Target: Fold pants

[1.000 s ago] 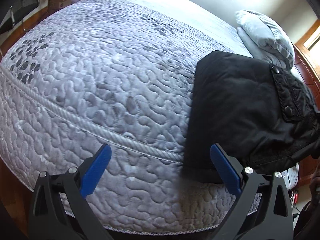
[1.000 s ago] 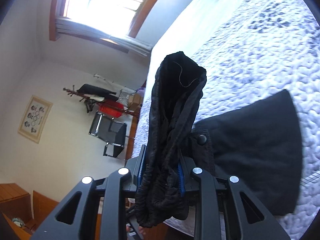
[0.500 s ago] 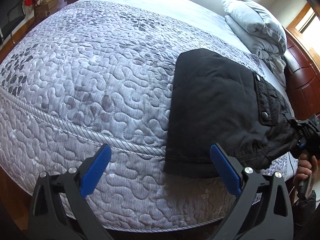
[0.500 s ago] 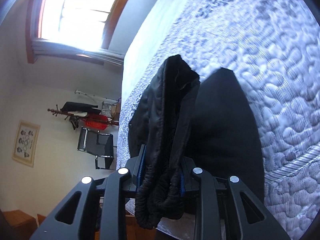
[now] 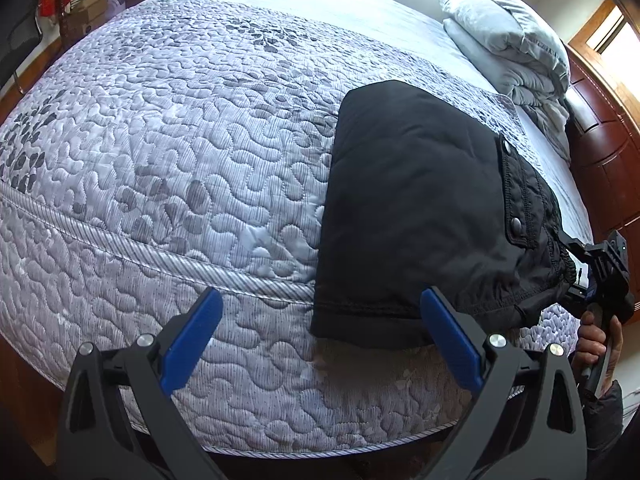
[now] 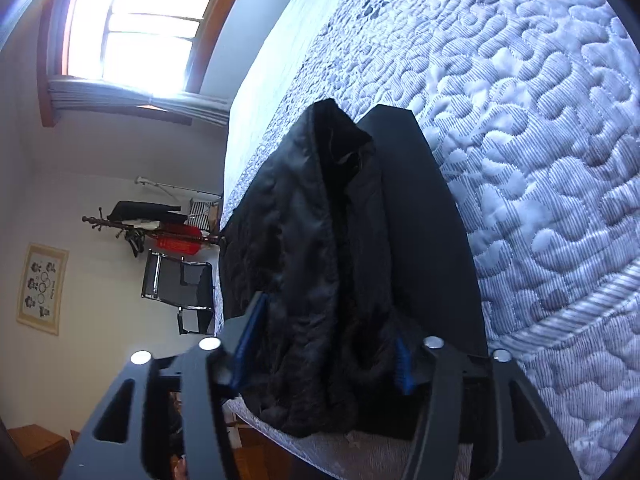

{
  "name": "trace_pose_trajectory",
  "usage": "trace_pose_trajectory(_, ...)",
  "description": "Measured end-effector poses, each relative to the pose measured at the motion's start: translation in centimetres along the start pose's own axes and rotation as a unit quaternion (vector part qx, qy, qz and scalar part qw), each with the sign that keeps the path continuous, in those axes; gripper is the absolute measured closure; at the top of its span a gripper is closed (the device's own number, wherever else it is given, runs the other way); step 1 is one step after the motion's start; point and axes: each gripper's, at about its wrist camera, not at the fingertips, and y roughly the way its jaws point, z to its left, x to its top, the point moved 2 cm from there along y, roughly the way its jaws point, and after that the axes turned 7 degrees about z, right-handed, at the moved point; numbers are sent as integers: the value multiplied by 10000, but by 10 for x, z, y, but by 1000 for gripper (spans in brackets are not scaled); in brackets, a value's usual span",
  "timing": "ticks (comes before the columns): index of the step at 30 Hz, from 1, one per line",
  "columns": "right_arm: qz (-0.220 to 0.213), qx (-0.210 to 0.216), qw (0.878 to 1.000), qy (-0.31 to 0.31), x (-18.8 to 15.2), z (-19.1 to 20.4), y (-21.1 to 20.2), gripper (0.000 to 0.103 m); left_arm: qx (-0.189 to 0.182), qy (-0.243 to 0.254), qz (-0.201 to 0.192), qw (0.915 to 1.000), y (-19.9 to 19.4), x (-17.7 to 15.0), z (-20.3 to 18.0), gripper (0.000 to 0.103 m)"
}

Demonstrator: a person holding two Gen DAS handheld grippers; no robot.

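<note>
Black pants (image 5: 416, 208) lie folded on the quilted bed near its front right edge, snap pocket flap up. My left gripper (image 5: 320, 332) is open and empty, just short of the pants' front hem. My right gripper (image 6: 324, 344) has its jaws spread wide around the bunched elastic waistband (image 6: 320, 272); the cloth still sits between them. In the left wrist view the right gripper (image 5: 588, 268) is at the pants' right end, a hand holding it.
The grey quilted bedspread (image 5: 180, 140) covers the bed. Pillows (image 5: 508, 40) lie at the far right by a wooden headboard (image 5: 600, 152). In the right wrist view, a window (image 6: 136, 28), a coat rack and a chair (image 6: 180, 288) stand beyond the bed.
My right gripper brought the waistband down onto the bed and its jaws have spread from clamped to wide. The left gripper drew back a little and stayed open.
</note>
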Motion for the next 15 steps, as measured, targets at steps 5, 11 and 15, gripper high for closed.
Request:
trace_pose_trajectory(5, -27, -13, 10000, 6, -16, -9, -13, 37, 2, 40, -61, 10000, -3, 0, -4, 4)
trace_pose_trajectory(11, -99, -160, 9998, -116, -28, -7, -17, 39, 12, 140, -103, 9998, -7, -1, -12, 4)
trace_pose_trajectory(15, -164, -445, 9987, -205, -31, -6, -18, 59, 36, 200, -118, 9997, -8, -1, -16, 4)
